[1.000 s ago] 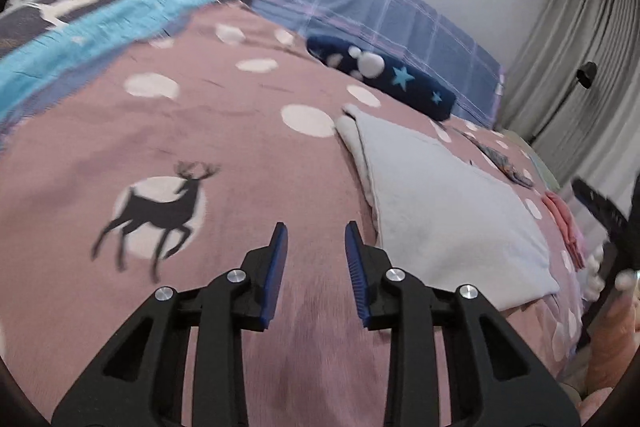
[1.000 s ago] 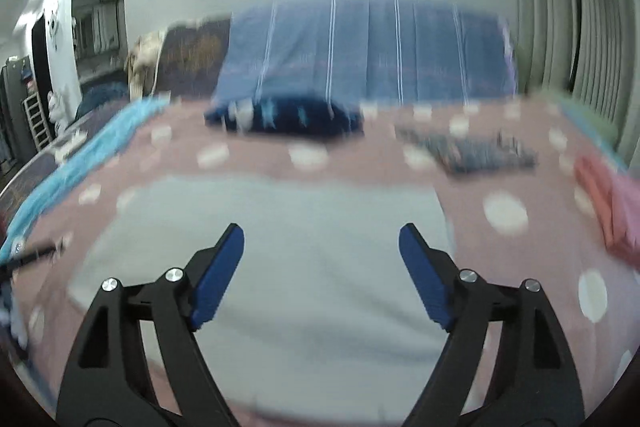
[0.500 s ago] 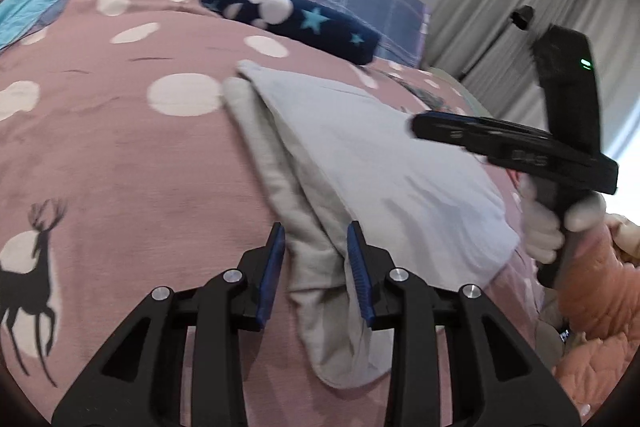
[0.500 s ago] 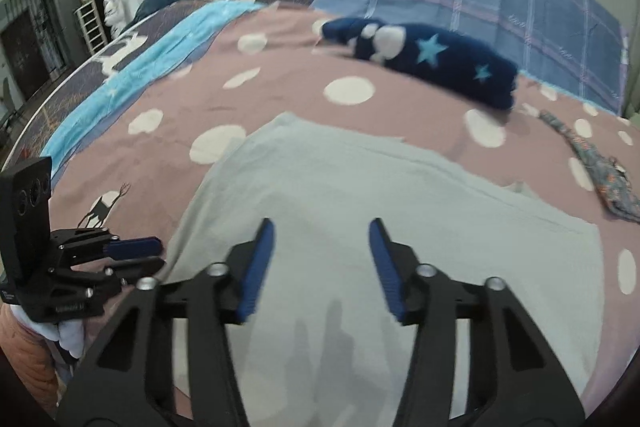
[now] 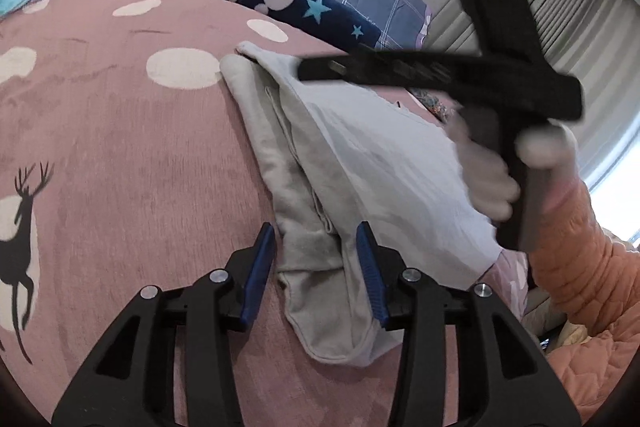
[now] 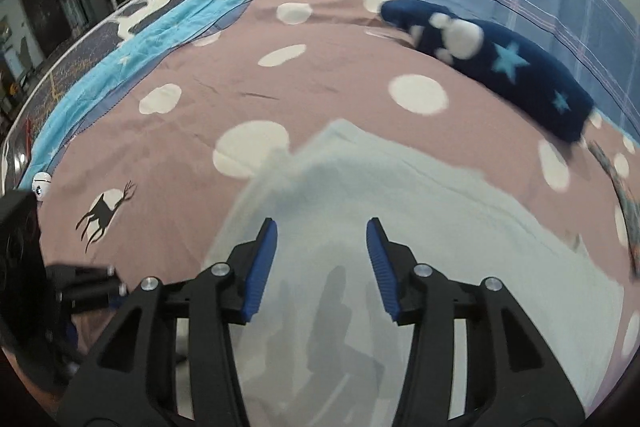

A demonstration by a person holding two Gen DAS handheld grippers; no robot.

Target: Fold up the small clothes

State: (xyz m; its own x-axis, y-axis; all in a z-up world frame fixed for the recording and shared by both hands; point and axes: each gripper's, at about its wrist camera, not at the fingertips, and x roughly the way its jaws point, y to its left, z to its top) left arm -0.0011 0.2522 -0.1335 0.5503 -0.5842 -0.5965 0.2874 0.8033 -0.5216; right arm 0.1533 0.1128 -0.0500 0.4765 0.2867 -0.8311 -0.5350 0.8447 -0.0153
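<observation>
The grey garment (image 5: pixel 360 163) lies partly folded near the bed's front edge; left gripper (image 5: pixel 316 251) is opening astride its sleeve, ungripped; right gripper (image 6: pixel 322 251) hovers empty, unclenched.

Right gripper (image 5: pixel 400 71) motion-blurred, hides part of grey garment (image 5: pixel 380 155).

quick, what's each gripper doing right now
Left gripper: jaws opening, grey garment sleeve between them, not clamped.
Right gripper: open over the garment, holding nothing.
</observation>
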